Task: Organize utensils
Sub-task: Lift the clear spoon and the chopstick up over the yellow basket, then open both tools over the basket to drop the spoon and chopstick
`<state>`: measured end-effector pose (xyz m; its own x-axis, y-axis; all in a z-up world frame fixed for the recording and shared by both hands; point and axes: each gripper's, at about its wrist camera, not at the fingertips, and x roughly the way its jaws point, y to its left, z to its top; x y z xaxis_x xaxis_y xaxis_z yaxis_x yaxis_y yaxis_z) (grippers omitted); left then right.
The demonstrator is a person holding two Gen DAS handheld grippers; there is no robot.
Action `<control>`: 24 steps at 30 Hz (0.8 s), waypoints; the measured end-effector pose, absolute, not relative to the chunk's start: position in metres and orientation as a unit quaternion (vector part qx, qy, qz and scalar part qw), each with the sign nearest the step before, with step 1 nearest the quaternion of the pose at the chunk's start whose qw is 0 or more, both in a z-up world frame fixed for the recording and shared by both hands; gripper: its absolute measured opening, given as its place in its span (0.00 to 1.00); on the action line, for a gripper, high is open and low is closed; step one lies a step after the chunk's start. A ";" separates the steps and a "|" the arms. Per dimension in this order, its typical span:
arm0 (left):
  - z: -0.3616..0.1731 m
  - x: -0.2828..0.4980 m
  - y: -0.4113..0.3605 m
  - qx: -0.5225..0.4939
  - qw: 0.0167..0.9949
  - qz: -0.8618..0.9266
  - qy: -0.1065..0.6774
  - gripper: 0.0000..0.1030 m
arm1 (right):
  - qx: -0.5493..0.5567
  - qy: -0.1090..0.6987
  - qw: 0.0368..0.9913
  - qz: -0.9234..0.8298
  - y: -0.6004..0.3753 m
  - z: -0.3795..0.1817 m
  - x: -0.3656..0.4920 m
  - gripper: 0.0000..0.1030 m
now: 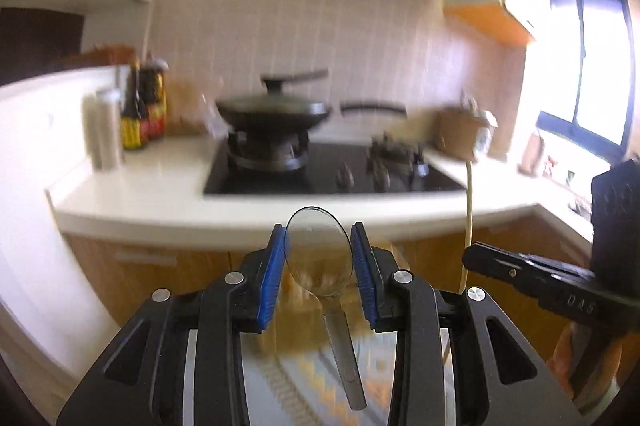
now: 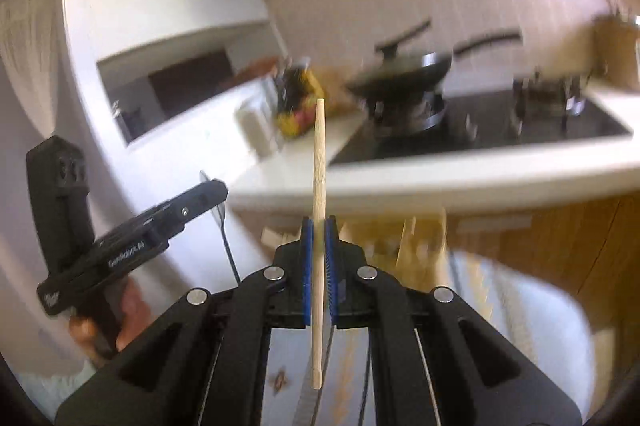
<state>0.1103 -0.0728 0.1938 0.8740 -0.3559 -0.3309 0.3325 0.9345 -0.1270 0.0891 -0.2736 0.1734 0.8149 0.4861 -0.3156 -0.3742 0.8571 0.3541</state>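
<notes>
Kitchen, white counter [image 1: 160,181], lidded wok [image 1: 276,109] on stove | left gripper [image 1: 319,258] clamps clear plastic spoon [image 1: 318,254], lower centre | right gripper [image 2: 319,254] pinches pale wooden chopstick [image 2: 319,185], upright | lettering unreadable.

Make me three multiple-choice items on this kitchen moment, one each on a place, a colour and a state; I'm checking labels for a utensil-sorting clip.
1. Where does the wok sit?
A. On the hob's left burner
B. On the floor
C. In a sink

2. What colour are the gripper pads?
A. Red
B. Blue
C. White

3. What is the right gripper doing?
A. Standing open and empty
B. Clamping a clear spoon
C. Clamping a wooden chopstick

Answers:
1. A, the lidded wok rests on the left burner of the black hob.
2. B, blue pads line both grippers' fingers.
3. C, the chopstick stands upright between its shut pads; the clear spoon is in the left gripper.
</notes>
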 end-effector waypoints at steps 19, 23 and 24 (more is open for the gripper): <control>0.162 0.202 -0.101 -0.077 0.990 -0.072 0.095 0.30 | 0.142 0.112 0.978 0.106 -0.264 0.143 0.202 0.05; 0.152 0.202 -0.101 -0.080 0.990 -0.079 0.091 0.31 | 0.124 0.109 0.982 0.091 -0.257 0.129 0.200 0.05; 0.150 0.200 -0.101 -0.078 0.990 -0.079 0.088 0.31 | 0.122 0.105 0.983 0.087 -0.257 0.127 0.199 0.05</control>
<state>0.2002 -0.1015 0.1501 0.9719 -0.1710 -0.1619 0.1437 0.9753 -0.1677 0.1986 -0.2568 0.1273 0.9628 0.1974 -0.1846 -0.1461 0.9548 0.2589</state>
